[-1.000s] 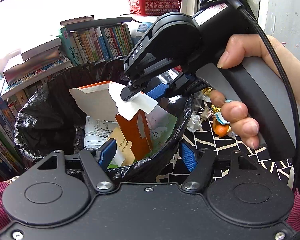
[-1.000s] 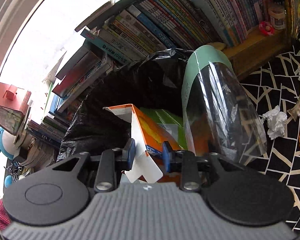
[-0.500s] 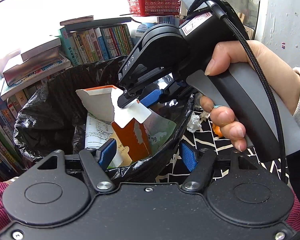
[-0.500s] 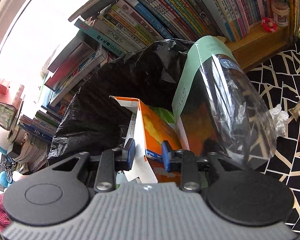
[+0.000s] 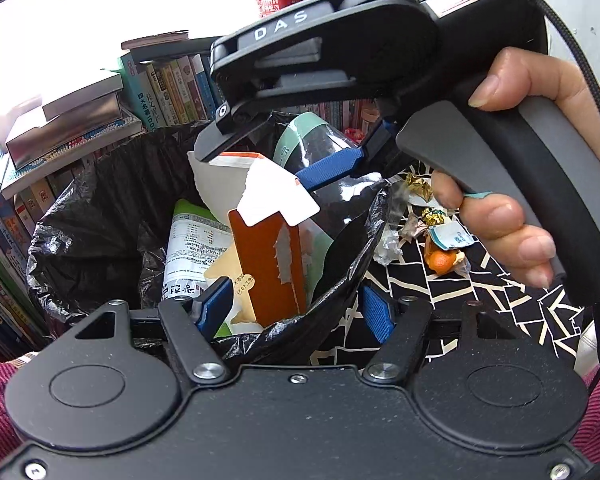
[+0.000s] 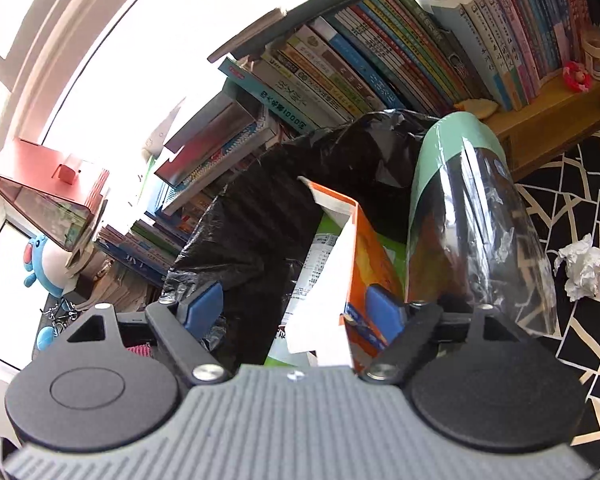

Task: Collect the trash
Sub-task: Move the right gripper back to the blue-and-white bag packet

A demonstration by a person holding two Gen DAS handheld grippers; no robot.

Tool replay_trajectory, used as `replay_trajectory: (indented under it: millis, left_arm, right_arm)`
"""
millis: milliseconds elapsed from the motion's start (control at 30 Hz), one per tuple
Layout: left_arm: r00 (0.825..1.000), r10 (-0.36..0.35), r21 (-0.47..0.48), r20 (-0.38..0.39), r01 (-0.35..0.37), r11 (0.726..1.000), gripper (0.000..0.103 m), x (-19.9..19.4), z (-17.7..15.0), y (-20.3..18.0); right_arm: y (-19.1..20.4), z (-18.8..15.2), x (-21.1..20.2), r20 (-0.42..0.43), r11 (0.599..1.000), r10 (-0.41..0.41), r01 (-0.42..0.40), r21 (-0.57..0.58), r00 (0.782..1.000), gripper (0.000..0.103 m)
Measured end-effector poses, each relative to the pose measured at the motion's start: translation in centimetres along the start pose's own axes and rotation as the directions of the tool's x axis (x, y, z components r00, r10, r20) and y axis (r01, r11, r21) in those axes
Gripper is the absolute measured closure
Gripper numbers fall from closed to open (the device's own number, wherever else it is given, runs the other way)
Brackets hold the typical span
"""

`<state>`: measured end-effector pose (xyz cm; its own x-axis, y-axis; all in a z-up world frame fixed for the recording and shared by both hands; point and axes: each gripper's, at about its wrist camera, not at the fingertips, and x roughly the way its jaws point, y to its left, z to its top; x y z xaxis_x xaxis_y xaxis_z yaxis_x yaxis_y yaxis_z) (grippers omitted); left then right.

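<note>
surface: black tablecloth with cream crackle lines (image 5: 480,292)
bin bag: black trash bag (image 5: 92,220) sits on it at its left side, mouth open, rim touching the cloth
tissue: crumpled white tissue (image 6: 580,266) on cloth, just right of the bag
peel: orange peel (image 5: 440,260) on cloth, right of the tissue
wrappers: gold foil wrappers (image 5: 418,184) and a small white-blue packet (image 5: 452,237) near the peel
far edge: wooden bookshelf (image 6: 540,124) along the cloth's far edge, books upright
</note>
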<state>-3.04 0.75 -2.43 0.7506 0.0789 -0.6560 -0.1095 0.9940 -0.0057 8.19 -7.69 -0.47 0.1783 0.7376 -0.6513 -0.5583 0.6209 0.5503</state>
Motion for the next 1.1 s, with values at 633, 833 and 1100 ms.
replay_trajectory:
  millis: [633, 833, 1100]
  left_arm:
    - [1.0, 0.003, 0.003, 0.001, -0.003, 1.0, 0.036, 0.0, 0.0, -0.1]
    - [1.0, 0.004, 0.004, 0.001, -0.004, 1.0, 0.036, 0.0, 0.0, -0.1]
    - [1.0, 0.003, 0.004, 0.001, -0.003, 1.0, 0.036, 0.0, 0.0, -0.1]
  right_arm:
    - [-3.1, 0.4, -9.6, 0.35, 0.997, -0.05, 0.029, 0.066, 0.935, 0.011]
    - [-5.5, -0.5, -10.9, 0.373, 0.983, -0.167, 0.127, 0.13, 0.913, 0.01]
    - [-9.6, -2.0, -10.5, 0.343, 0.935, -0.346, 0.29, 0.206, 0.873, 0.01]
